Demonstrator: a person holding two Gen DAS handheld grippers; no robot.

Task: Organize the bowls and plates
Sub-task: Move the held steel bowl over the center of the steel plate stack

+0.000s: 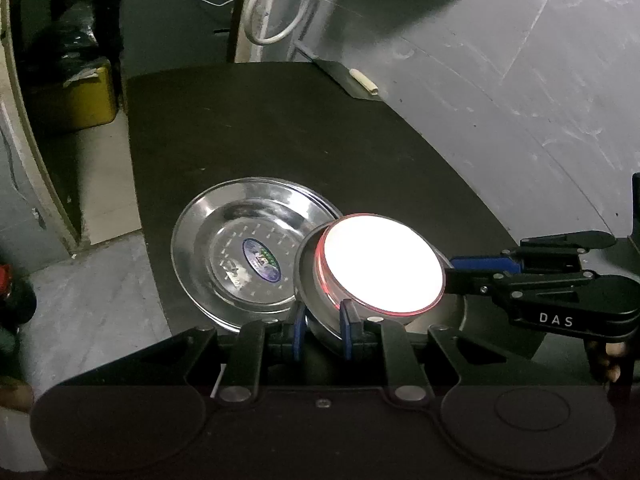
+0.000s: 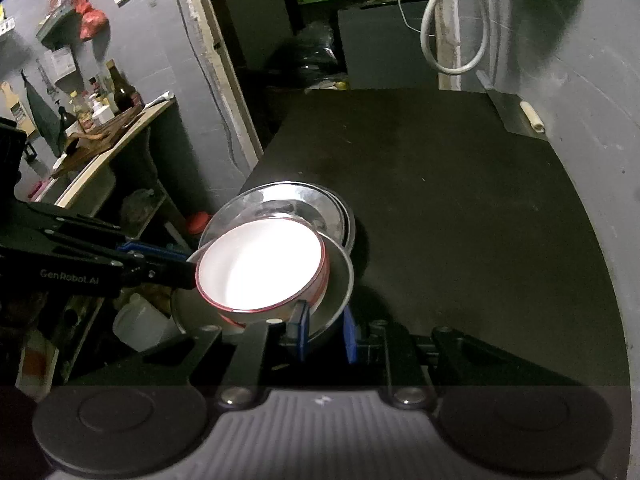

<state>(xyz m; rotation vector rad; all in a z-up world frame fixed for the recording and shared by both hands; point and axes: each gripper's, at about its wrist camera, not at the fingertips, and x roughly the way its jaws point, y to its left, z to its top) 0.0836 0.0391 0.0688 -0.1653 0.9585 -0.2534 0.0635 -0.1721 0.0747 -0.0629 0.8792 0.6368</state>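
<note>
A white bowl with a red rim [image 1: 382, 258] sits inside a shallow steel plate [image 2: 340, 280], and the pair appears lifted off the black table [image 1: 280, 128] by two tools at once. The bowl glows so brightly under the light that its inside cannot be read. Just beyond it, partly overlapped by the carried plate's edge, a second steel plate [image 1: 236, 248] lies flat on the table with a round blue-and-green sticker [image 1: 262, 260] at its centre; in the right wrist view it looks like more than one plate stacked there, though I cannot tell how many.

The left hand-held gripper [image 1: 322, 330] pinches the near rim of the carried plate, its blue pads narrowly set on either side of the metal. The right hand-held gripper [image 2: 324, 330] does the same from the other side, jaws drawn in tight on the plate's rim. Each tool appears in the other's camera as a dark arm reaching in from the side.

Further out, a grey wall [image 1: 500, 60] runs along the right of the table, a white cable [image 1: 272, 8] hangs by a door frame, and a cluttered shelf of bottles [image 2: 100, 100] stands off to the left.

The step in hand seems to be carrying bowl and plate together toward the resting plate. The next move calls for both hands keeping level, so the bowl does not slide, and lowering the plate squarely onto the stack
</note>
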